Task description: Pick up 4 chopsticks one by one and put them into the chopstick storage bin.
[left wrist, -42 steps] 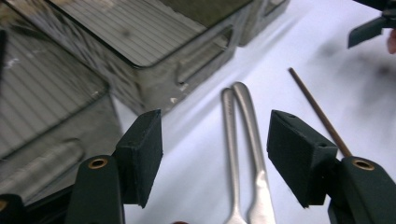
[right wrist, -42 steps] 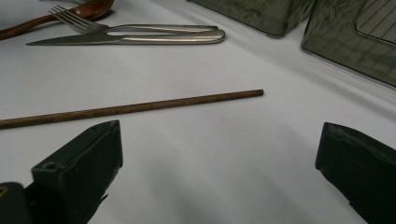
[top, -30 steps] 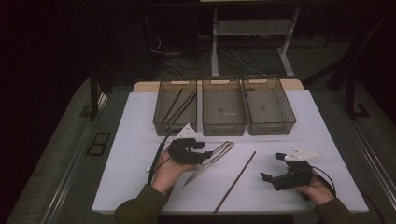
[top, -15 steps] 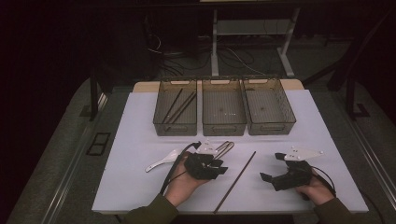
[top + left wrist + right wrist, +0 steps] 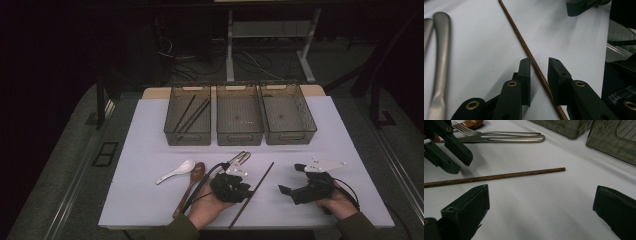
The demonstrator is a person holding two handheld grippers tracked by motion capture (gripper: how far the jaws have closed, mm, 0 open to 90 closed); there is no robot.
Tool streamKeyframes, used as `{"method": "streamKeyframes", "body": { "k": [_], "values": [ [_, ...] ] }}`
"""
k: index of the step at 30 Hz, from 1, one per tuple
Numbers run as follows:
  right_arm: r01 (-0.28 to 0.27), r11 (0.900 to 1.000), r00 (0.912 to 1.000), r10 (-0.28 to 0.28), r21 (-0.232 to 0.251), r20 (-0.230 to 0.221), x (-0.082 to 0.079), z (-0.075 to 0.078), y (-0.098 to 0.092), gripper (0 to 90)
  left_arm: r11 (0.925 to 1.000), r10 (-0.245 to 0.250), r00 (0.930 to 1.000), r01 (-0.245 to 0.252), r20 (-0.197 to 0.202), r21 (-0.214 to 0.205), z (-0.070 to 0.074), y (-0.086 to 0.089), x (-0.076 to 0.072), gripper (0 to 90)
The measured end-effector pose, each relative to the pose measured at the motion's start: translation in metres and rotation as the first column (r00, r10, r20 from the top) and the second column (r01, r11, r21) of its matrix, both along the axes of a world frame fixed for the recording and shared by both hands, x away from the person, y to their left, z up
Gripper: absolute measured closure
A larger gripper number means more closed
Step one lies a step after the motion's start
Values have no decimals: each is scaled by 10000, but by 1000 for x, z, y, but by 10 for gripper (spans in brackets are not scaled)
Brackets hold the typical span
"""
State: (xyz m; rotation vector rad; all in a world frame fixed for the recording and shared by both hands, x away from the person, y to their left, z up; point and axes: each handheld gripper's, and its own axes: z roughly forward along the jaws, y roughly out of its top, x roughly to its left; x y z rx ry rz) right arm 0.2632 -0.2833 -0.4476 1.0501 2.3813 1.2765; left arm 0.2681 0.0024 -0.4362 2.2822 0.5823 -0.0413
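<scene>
A single brown chopstick [image 5: 255, 190] lies slantwise on the white table top [image 5: 150, 150] near the front edge. My left gripper [image 5: 245, 192] is lowered over it. In the left gripper view the chopstick [image 5: 524, 47] runs between the two jaws of my left gripper [image 5: 540, 62]. The jaws have just been closing, but a gap still shows on each side of the stick. My right gripper [image 5: 291, 179] rests to the right, jaws wide open and holding nothing. Its own view looks at the chopstick [image 5: 499, 176] from just in front of my right gripper [image 5: 541, 195].
Three mesh baskets [image 5: 240, 137] stand in a row at the back; the left one [image 5: 187, 136] holds several chopsticks. A white spoon [image 5: 175, 171] and a wooden spoon [image 5: 190, 187] lie left of my left hand. A metal fork [image 5: 499, 133] and knife [image 5: 506, 139] lie just behind it.
My left hand has moved right and down from the cutlery to the chopstick, uncovering the two spoons. Its jaws have narrowed around the stick. The right hand has stayed still.
</scene>
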Motion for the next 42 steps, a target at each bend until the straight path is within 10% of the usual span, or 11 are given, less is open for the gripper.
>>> {"method": "streamKeyframes", "body": {
  "k": [25,42],
  "values": [
    [10,10000,10000,-10,29,25,0,1,-1,4,9951,-402,9975,346,587,928,-6,-9,-5,791],
    [23,10000,10000,-23,47,26,0,1,-1,4,9912,479,9954,-577,832,1193,-5,6,4,781]
  ]
}}
